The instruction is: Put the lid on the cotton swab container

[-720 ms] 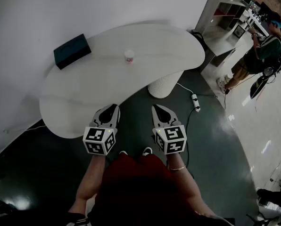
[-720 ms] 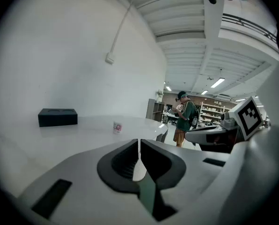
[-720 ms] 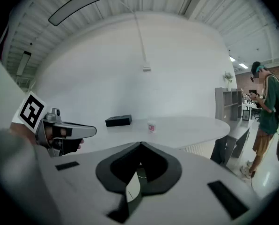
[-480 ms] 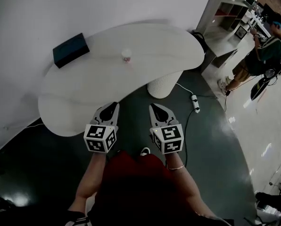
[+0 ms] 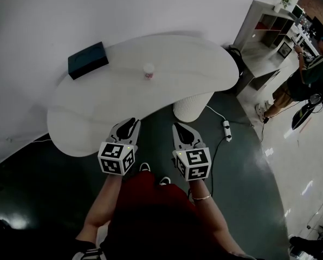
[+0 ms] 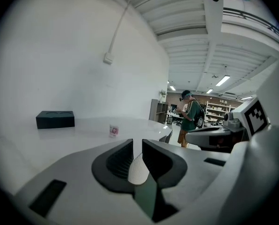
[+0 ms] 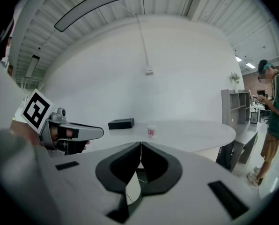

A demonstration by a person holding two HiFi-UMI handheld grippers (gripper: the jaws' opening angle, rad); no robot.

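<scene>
I'm holding left tongs [image 5: 130, 124] and right tongs [image 5: 181, 129] side by side at near edge of white surface [image 5: 194, 64], both pressed together, pinching nothing. Cotton swab container [image 5: 148, 71] standing mid-surface, well apart from my tongs; dark box [image 5: 88, 59] lying far-left of it

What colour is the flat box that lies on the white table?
The box is very dark, nearly black; the head view shows it best.

1. No text can be read anywhere.
2. The cotton swab container [image 5: 148, 71], far on the table [image 5: 96, 110], bears a pink label whose print is too small to read.
3. The marker cubes [image 5: 117, 157] carry only black-and-white square patterns.
</scene>
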